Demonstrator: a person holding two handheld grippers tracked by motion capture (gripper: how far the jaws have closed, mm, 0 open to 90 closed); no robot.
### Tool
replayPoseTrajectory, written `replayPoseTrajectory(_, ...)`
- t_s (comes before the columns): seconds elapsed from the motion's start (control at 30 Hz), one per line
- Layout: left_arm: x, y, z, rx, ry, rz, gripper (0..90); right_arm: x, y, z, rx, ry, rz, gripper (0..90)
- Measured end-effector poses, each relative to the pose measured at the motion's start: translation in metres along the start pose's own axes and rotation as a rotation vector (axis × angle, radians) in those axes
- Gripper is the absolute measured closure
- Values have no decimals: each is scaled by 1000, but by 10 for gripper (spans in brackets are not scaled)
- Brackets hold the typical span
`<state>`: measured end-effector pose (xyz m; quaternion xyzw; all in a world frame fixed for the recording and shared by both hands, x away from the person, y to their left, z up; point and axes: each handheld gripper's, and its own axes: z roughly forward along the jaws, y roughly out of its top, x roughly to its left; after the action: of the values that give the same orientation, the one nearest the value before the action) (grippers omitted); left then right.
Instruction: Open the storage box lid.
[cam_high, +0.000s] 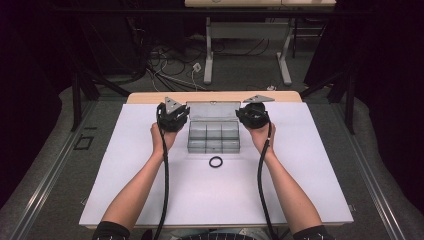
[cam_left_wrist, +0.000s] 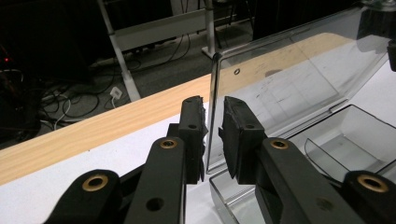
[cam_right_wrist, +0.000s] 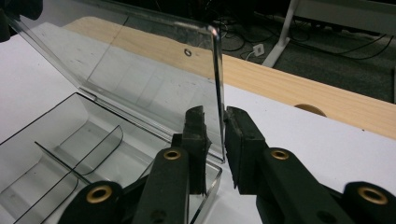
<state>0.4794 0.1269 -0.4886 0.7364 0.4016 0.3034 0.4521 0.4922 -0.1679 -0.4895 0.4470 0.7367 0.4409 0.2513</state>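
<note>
A clear plastic compartment box (cam_high: 213, 138) sits at the far middle of the white board, its lid (cam_high: 213, 111) standing upright. My left gripper (cam_high: 184, 116) is at the lid's left edge and my right gripper (cam_high: 243, 114) at its right edge. In the left gripper view the lid (cam_left_wrist: 289, 84) edge runs between the jaws of that gripper (cam_left_wrist: 213, 109), which stand narrowly apart around it. The right gripper (cam_right_wrist: 215, 119) straddles the lid (cam_right_wrist: 149, 74) edge the same way, with a small gap showing. The empty compartments (cam_right_wrist: 70, 154) lie below. A black ring (cam_high: 216, 162) lies on the board in front of the box.
The white board (cam_high: 150, 190) covers a wooden table whose far edge (cam_high: 210, 96) shows behind the box. Beyond it are the grey legs of another table (cam_high: 208, 55) and loose cables (cam_high: 170, 70) on the floor. The person's forearms reach in from the bottom.
</note>
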Motion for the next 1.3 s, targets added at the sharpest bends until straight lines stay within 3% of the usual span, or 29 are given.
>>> replayPoseTrajectory(0.57, -1, -3, 16, 29, -5, -9, 776, -3, -1, 12, 40, -18, -2, 796)
replayPoseTrajectory(1.3, -1, -9, 32, 71, 19, -7, 775, -5, -4, 24, 63, -36, 13, 790)
